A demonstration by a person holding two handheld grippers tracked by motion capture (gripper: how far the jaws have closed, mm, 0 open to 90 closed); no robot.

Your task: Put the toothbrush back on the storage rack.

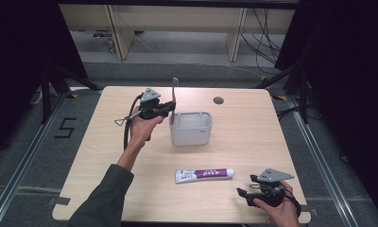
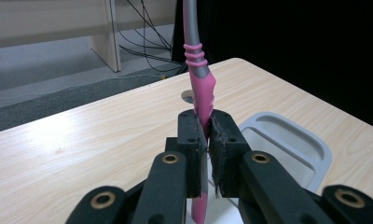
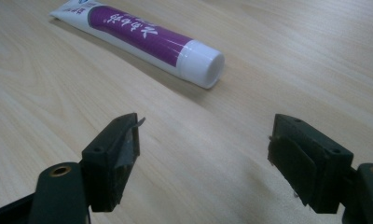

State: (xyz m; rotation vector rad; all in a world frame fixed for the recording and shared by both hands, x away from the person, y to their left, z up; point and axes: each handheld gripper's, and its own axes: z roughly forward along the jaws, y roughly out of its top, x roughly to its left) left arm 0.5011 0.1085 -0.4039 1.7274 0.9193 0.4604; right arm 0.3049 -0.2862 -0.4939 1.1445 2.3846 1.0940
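Observation:
A pink and grey toothbrush [image 2: 199,79] stands upright, pinched by its pink handle in my left gripper [image 2: 208,128], which is shut on it. In the high view that gripper [image 1: 168,108] holds the toothbrush [image 1: 174,94] just left of a white rectangular holder [image 1: 191,128], at its left rim. The holder's rim [image 2: 287,135] lies right of the jaws in the left gripper view. A white and purple toothpaste tube [image 1: 204,175] lies flat on the table, cap to the right. My right gripper [image 1: 243,193] rests near the front right edge, open, with the tube's cap [image 3: 203,63] ahead of it.
The light wooden table [image 1: 253,132] has a round cable hole [image 1: 218,100] near its back edge. Cables and wooden furniture legs [image 1: 236,33] stand on the grey floor beyond the table. Dark curtains hang at both sides.

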